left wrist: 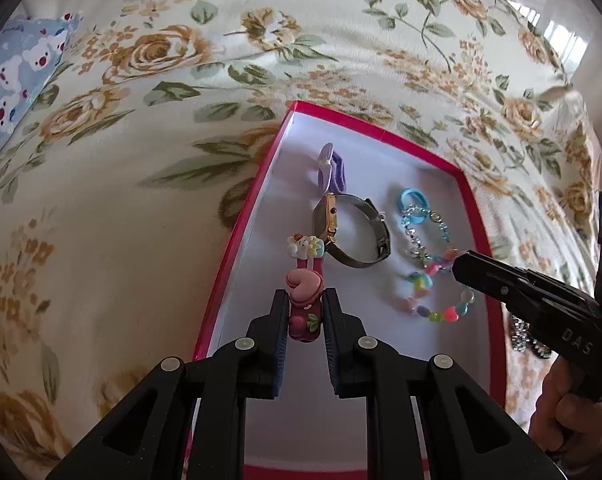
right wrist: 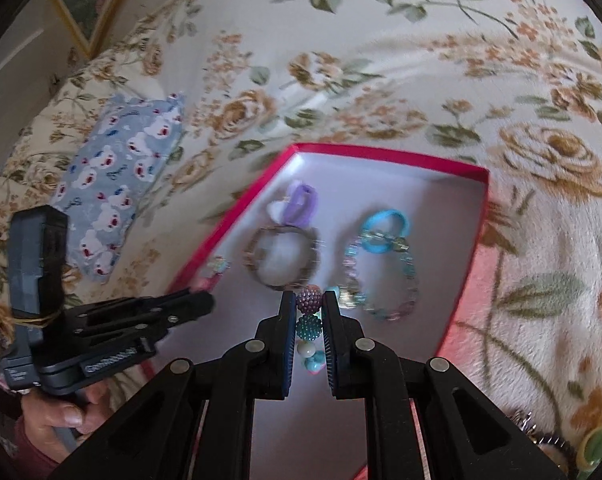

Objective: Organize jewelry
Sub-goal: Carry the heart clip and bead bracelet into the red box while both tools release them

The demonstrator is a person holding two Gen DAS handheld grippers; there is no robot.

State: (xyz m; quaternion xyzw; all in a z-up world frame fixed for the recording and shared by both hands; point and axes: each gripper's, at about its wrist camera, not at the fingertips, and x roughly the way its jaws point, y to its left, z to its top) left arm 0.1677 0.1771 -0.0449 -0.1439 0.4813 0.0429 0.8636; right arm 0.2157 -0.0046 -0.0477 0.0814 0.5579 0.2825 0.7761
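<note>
Left wrist view: left gripper [left wrist: 306,312] clamps pink hair clip [left wrist: 304,300] over red box [left wrist: 381,130], beside watch [left wrist: 353,232]. Right gripper [right wrist: 308,312] pinches bead bracelet [right wrist: 309,316] above box floor, near blue rings [right wrist: 385,228]. Box on floral blanket [left wrist: 141,80].

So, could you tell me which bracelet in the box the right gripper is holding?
The multicoloured bead bracelet, pinched by the right gripper; the silvery-blue one lies free.
</note>
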